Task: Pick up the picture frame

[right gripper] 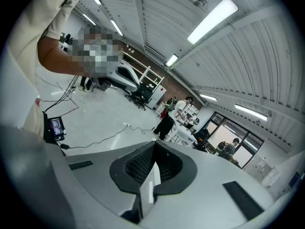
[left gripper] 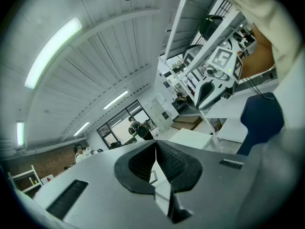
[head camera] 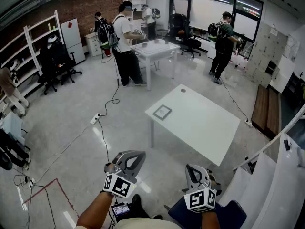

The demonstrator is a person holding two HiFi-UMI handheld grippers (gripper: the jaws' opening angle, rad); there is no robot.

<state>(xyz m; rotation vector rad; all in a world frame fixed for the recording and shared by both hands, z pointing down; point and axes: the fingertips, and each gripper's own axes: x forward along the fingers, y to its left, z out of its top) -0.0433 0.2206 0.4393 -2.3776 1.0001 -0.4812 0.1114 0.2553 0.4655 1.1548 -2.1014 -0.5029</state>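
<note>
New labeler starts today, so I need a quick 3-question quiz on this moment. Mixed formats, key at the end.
1. True or false: the picture frame lies flat on the white table.
2. Pick one. The left gripper is: A) wide open, B) shut with nothing in it, C) shut on the frame.
3. Short answer: which gripper touches the frame?

Key
1. True. It lies near the table's left corner in the head view.
2. B. Its jaws meet with nothing between them.
3. Neither. The left gripper and the right gripper are both shut and empty, close to the person's body and short of the table.
</note>
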